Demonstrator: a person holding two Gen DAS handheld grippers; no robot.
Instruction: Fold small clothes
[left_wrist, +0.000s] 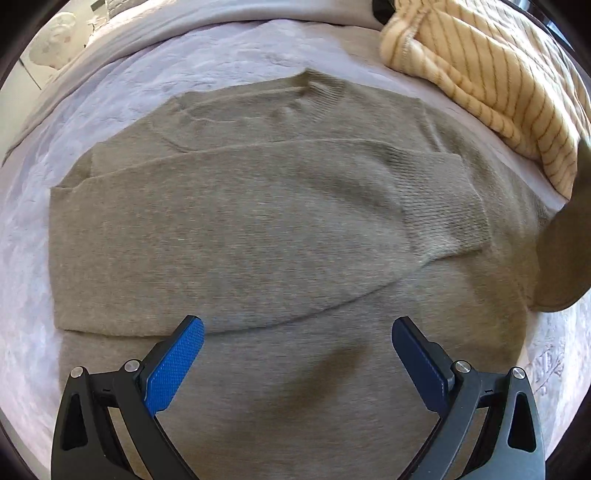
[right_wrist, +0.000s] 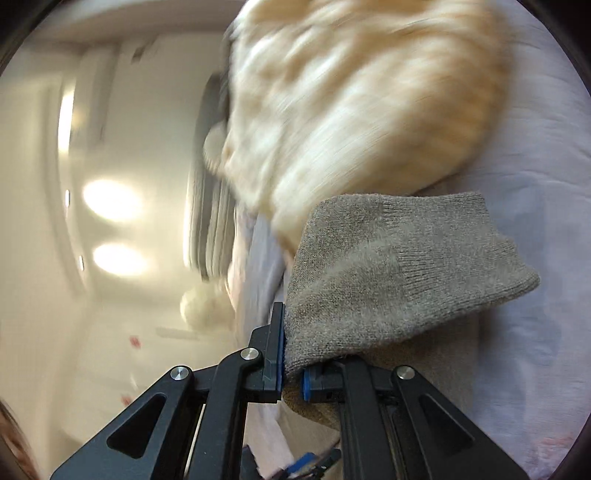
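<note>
At the bottom of the left wrist view your left gripper points down over the grey sweater with its blue pads spread wide apart and nothing between them. The sweater fills most of that frame, lying flat on the pale lilac bedcover. One sleeve is folded across the chest, its ribbed cuff ending at the centre right of the frame. The collar sits toward the upper middle. Beyond it, in the upper right corner, a cream striped garment lies bunched on the cover, near the sweater's shoulder but apart from it.

In the right wrist view your right gripper sits at the bottom centre, its fingers pinched together on the other sleeve's cuff of the same sweater. The cuff fans out from the pads toward the centre right of the frame, lifted clear of the bedcover. Behind it, in the upper middle, the cream striped garment shows as a blur. The left half of the frame is a smeared, bright room, too blurred to tell details.
</note>
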